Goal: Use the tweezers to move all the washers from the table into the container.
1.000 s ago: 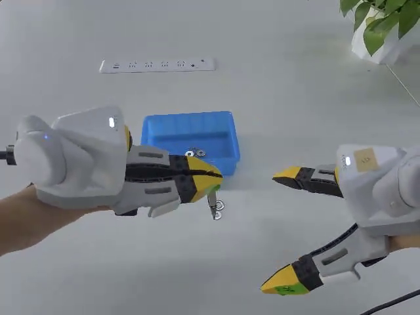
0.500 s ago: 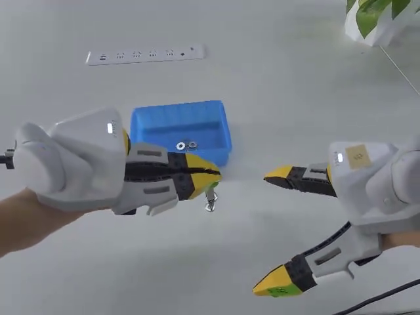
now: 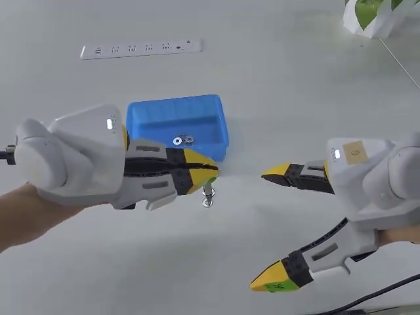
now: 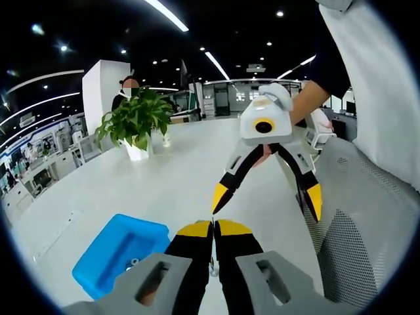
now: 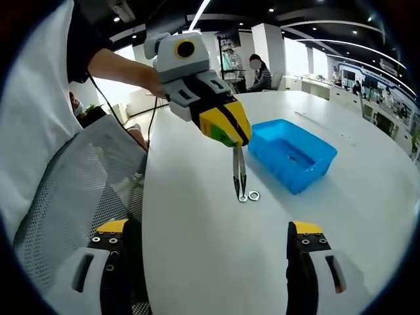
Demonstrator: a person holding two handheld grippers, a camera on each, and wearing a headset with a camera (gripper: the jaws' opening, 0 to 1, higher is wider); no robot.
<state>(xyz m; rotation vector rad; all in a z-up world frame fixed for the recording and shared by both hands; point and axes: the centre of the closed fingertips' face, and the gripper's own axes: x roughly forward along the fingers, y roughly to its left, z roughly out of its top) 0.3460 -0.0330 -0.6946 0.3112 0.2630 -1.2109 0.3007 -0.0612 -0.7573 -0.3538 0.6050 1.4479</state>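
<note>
My left gripper (image 3: pixel 209 172) is shut on silver tweezers (image 3: pixel 207 192), which hang straight down with their tips at the table. In the right gripper view, the tweezers (image 5: pixel 238 172) meet one washer (image 5: pixel 243 197), and a second washer (image 5: pixel 254 195) lies right beside it. I cannot tell whether the tips grip the washer. The blue container (image 3: pixel 197 108) sits just behind, with a few washers (image 3: pixel 184 140) inside. My right gripper (image 3: pixel 270 230) stands open to the right, holding nothing. The left gripper view shows its own jaws (image 4: pixel 213 230) together and the right gripper (image 4: pixel 268 200) facing it.
A white power strip (image 3: pixel 141 48) lies at the far side of the white table. A potted plant (image 3: pixel 380 13) stands at the back right. A dark cable (image 3: pixel 387 294) runs along the near right edge. A mesh chair (image 5: pixel 85 170) is beside the table.
The head camera has shifted, so the container and power strip sit lower-left in the picture. The tweezers stay by the washers in front of the container. The right gripper stays open.
</note>
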